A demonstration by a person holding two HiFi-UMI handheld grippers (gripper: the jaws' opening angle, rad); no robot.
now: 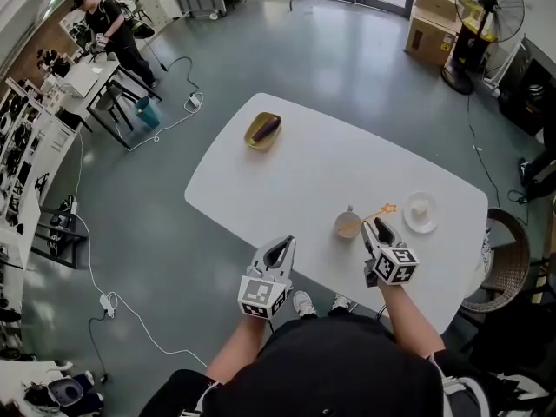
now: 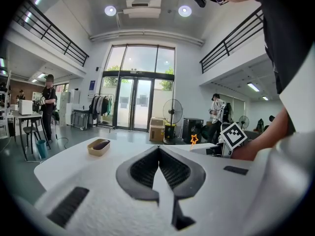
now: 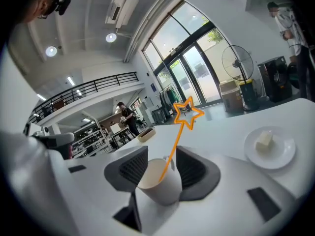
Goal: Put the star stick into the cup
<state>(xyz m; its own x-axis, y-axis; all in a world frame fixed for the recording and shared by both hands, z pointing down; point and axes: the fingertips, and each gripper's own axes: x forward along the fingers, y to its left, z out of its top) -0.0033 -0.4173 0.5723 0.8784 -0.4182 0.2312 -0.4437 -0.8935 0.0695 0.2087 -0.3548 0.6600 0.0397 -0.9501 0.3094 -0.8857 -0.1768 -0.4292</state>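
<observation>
I see cup (image 1: 347, 226) on table (image 1: 304, 163) near my edge. Star stick (image 1: 382, 210) in cup, leaning right toward plate (image 1: 410, 222). Block (image 1: 420, 207) on plate. Dish (image 1: 252, 137) at far left end, item (image 1: 268, 127) inside. My right gripper (image 1: 373, 225) just beside cup, left gripper (image 1: 280, 250) well apart to left.

The white table (image 1: 313, 163) carries a yellow dish (image 1: 252, 139), cup (image 1: 346, 232) and small plate (image 1: 413, 225).
</observation>
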